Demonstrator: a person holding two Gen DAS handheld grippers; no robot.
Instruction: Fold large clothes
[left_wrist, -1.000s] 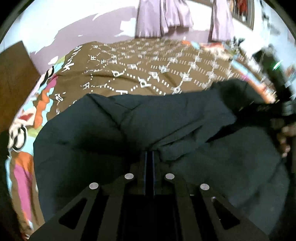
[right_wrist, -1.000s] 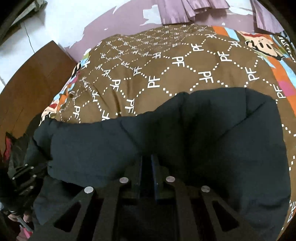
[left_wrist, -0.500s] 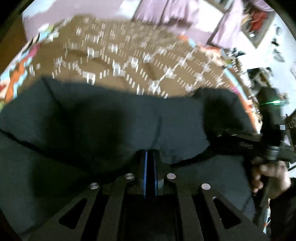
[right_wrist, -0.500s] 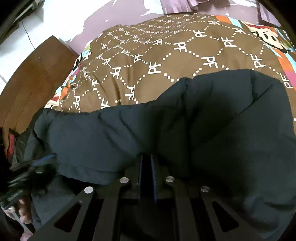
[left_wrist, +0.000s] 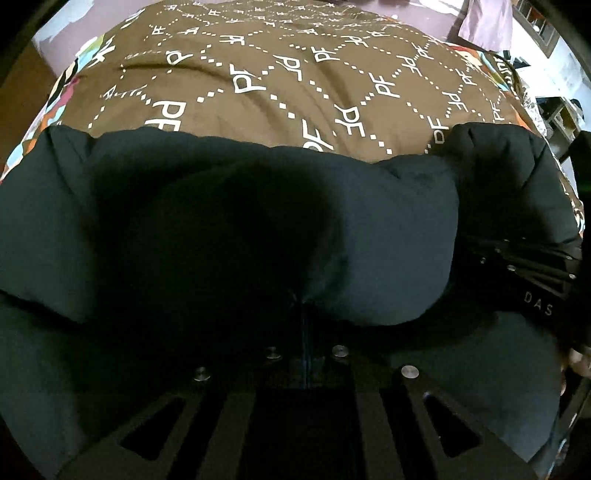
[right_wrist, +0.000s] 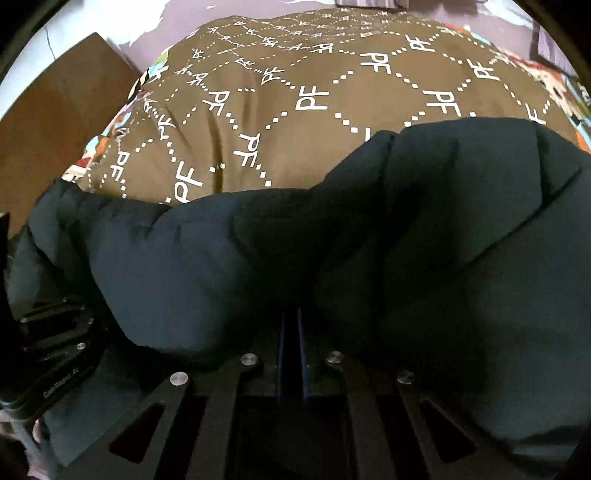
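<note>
- Brown bedding with white "PF" letters and dotted diamonds (left_wrist: 295, 81) is covering the bed and filling the top half of both views.
- A big, puffy dark coat (left_wrist: 229, 229) is lying across the near part of the blanket, its thick rolled edge running from side to side.
- Only the left wrist view is showing the right side of the room — a pale wall and some dark furniture (left_wrist: 554, 110) past the blanket's edge.
- Only the right wrist view is showing a brown wooden board (right_wrist: 55, 118) on the left side of the bed.
- Each view is also catching the other tool: the right gripper (left_wrist: 532, 273) is sitting at the right edge of the left view, and the left gripper (right_wrist: 51, 343) is sitting low at the left edge of the right view.
- Both tongs are pressed together and pinching the coat — dark cloth is bunching right at the tips (left_wrist: 304, 306) in the left view and at the tips (right_wrist: 291, 314) in the right view.
- No boxes or bags are showing.
- Beyond the coat's far edge, the blanket is lying open and bare, with lots of room.
</note>
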